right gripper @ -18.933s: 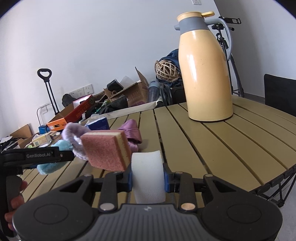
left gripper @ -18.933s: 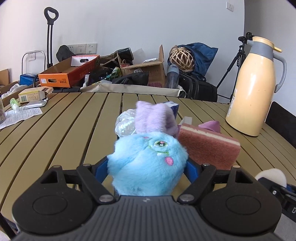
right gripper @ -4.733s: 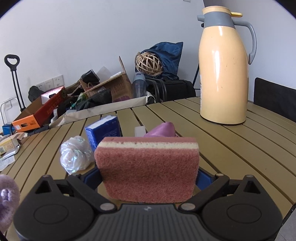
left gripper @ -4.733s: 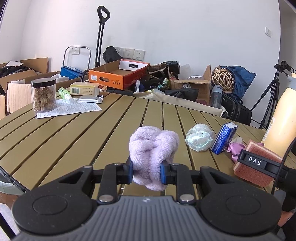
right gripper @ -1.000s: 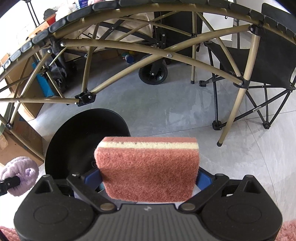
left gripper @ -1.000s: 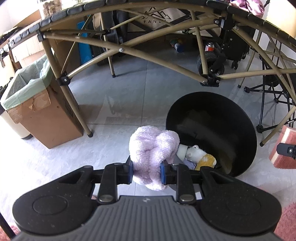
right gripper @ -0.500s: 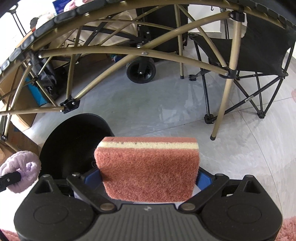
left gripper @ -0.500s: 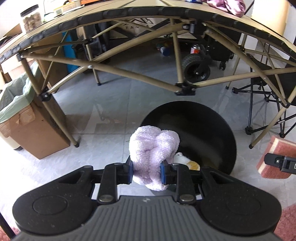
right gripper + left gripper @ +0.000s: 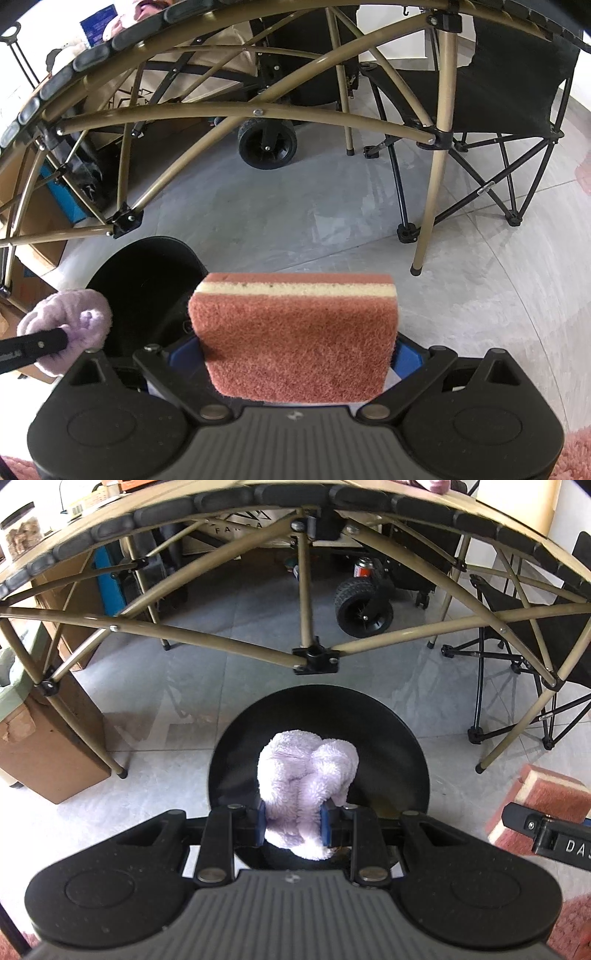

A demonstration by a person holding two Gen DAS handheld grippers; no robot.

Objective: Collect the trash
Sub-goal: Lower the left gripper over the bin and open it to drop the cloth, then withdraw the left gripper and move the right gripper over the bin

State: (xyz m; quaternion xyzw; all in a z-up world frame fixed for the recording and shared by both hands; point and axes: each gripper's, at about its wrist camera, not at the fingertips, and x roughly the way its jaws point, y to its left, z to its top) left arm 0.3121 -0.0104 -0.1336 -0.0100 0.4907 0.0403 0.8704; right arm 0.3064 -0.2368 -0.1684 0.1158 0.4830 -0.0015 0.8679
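Note:
My left gripper (image 9: pixel 293 825) is shut on a fluffy lilac plush ball (image 9: pixel 306 779) and holds it right above the open mouth of a round black trash bin (image 9: pixel 399 738) on the floor. My right gripper (image 9: pixel 295 363) is shut on a pink scouring sponge (image 9: pixel 295 336) with a cream layer on top, held to the right of the bin (image 9: pixel 147 284). The plush ball (image 9: pixel 70 317) and the left gripper's finger show at the left of the right wrist view. The sponge (image 9: pixel 550 794) shows at the right edge of the left wrist view.
A folding table's olive metal frame (image 9: pixel 303 590) arches overhead. A cardboard box (image 9: pixel 40 746) stands left of the bin. A black folding chair (image 9: pixel 498 92) and a black wheel (image 9: pixel 267 144) are behind. The floor is grey tile (image 9: pixel 314 218).
Both grippers have moved forward and lower. The black bin now sits directly under the plush ball, and the sponge has come nearer to the bin's right side.

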